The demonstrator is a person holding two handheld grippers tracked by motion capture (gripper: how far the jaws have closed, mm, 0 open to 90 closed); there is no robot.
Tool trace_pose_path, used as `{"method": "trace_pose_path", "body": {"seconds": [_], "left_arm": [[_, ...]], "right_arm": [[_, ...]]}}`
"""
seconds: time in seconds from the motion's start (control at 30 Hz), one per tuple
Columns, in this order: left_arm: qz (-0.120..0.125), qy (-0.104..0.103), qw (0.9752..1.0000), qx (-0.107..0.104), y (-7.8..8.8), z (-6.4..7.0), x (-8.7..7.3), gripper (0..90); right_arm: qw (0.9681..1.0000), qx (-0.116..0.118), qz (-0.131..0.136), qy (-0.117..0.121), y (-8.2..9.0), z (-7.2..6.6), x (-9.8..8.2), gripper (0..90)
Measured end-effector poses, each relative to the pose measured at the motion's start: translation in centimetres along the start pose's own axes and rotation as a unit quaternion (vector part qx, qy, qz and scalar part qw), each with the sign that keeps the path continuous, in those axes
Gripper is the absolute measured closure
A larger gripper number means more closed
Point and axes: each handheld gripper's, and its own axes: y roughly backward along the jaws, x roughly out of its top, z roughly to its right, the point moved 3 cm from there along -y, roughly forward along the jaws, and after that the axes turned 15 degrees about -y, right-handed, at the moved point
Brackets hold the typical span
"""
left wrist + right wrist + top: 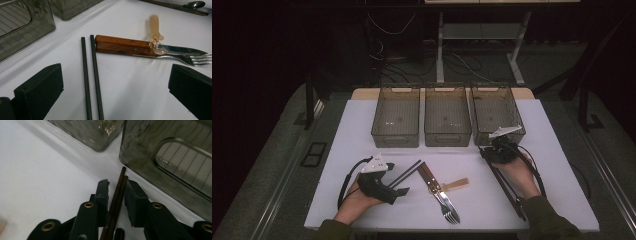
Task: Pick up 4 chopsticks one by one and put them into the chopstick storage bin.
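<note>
A pair of brown chopsticks (119, 192) lies on the white table (362, 150) between the jaws of my right gripper (117, 183); there is a gap beside the left pad, so the gripper is open. In the high view that gripper (488, 149) sits just in front of the right bin (498, 136), and the brown chopsticks (509, 192) run back under the forearm. My left gripper (397, 179) rests at the front left, wide open. Two black chopsticks (93, 80) lie side by side between its jaws (115, 85), untouched.
Three smoky translucent bins (395, 141) (447, 140) stand in a row at the back. A wooden-handled knife and fork (434, 182) lie mid-table, with a beige plastic utensil (455, 184) across them. A spoon bowl (195, 4) lies near the brown chopsticks.
</note>
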Motion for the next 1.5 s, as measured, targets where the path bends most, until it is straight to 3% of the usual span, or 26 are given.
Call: {"method": "trace_pose_path", "body": {"seconds": [0.27,0.4,0.67,0.87,1.03,1.27,1.37,1.5], "left_arm": [[-0.001,-0.001,1.0000,0.001,0.0,0.0,0.0,0.0],[0.000,0.000,1.0000,0.001,0.0,0.0,0.0,0.0],[-0.001,-0.001,1.0000,0.000,0.0,0.0,0.0,0.0],[-0.001,-0.002,1.0000,0.001,0.1,-0.1,0.0,0.0],[0.000,0.003,1.0000,0.001,0.1,-0.3,-0.3,0.0],[0.003,0.004,1.0000,0.004,0.1,-0.3,-0.4,0.0],[0.006,0.007,0.9999,0.008,0.2,-0.3,-0.4,0.0],[0.009,0.012,0.9998,0.012,0.3,-0.3,-0.4,0.0]], "right_arm": [[0.9999,-0.013,0.003,0.007,-0.4,-0.1,-0.1,79.0],[1.0000,-0.001,0.002,0.007,-0.5,-0.4,-0.2,79.2],[0.9991,0.031,-0.007,0.027,-0.8,-2.4,-0.3,79.6],[0.9964,0.055,-0.016,0.062,-1.2,-4.7,-0.6,79.9],[0.9962,0.052,-0.013,0.069,-1.2,-5.1,-0.6,77.4],[0.9960,0.075,0.009,0.048,1.2,-4.6,-0.4,58.7],[0.9956,0.074,0.021,0.054,2.7,-4.3,-0.8,54.8],[0.9939,0.095,0.038,0.042,5.3,-3.8,-1.7,52.8]]}}
